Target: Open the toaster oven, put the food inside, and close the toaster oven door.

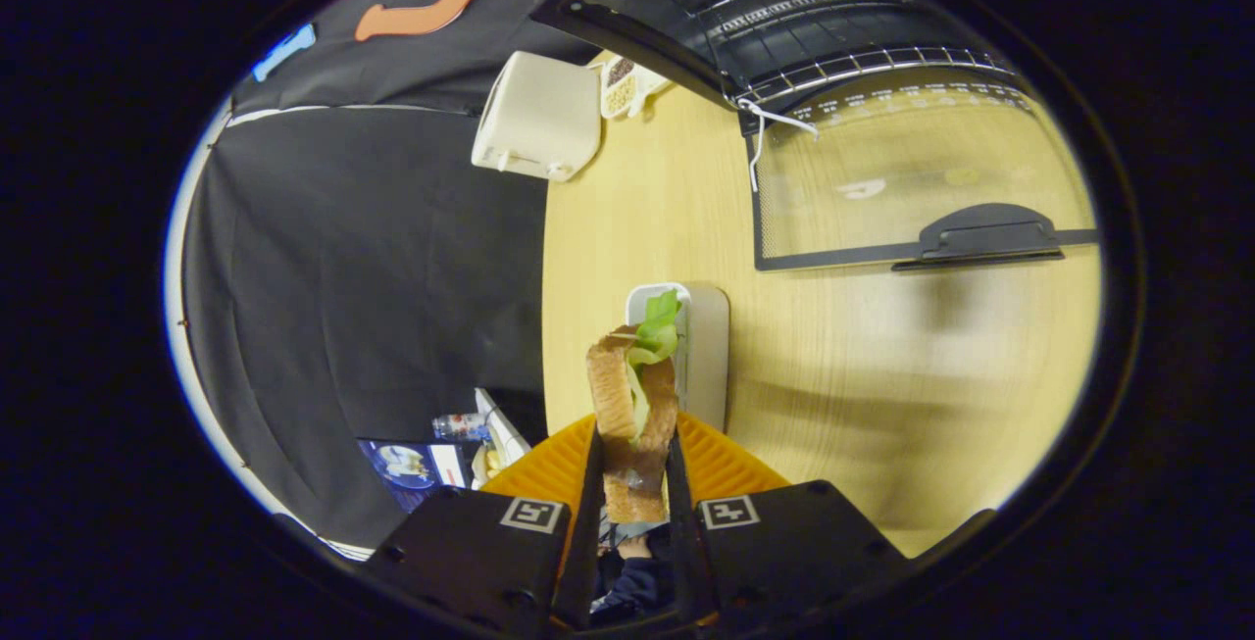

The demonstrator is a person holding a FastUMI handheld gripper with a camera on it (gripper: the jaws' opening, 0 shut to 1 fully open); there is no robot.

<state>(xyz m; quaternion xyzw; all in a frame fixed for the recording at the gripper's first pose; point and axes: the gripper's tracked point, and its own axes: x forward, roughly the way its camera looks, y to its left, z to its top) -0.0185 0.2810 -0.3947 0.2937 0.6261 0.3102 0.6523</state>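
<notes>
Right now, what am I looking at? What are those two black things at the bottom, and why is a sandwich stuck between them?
This picture comes from a little camera riding on a hand-held claw, so you look forward along its two fingers. A person carries the claw; there is no robot arm here. The fingers are squeezing a sandwich, bread with green lettuce poking out. Below it sits an orange plate, with a pale board just beyond. All of this is on a wooden table. Farther ahead is a black toaster oven with its glass door swung open and a wire rack inside. A cream-coloured toaster stands farther off, with small dishes beside it.
</notes>
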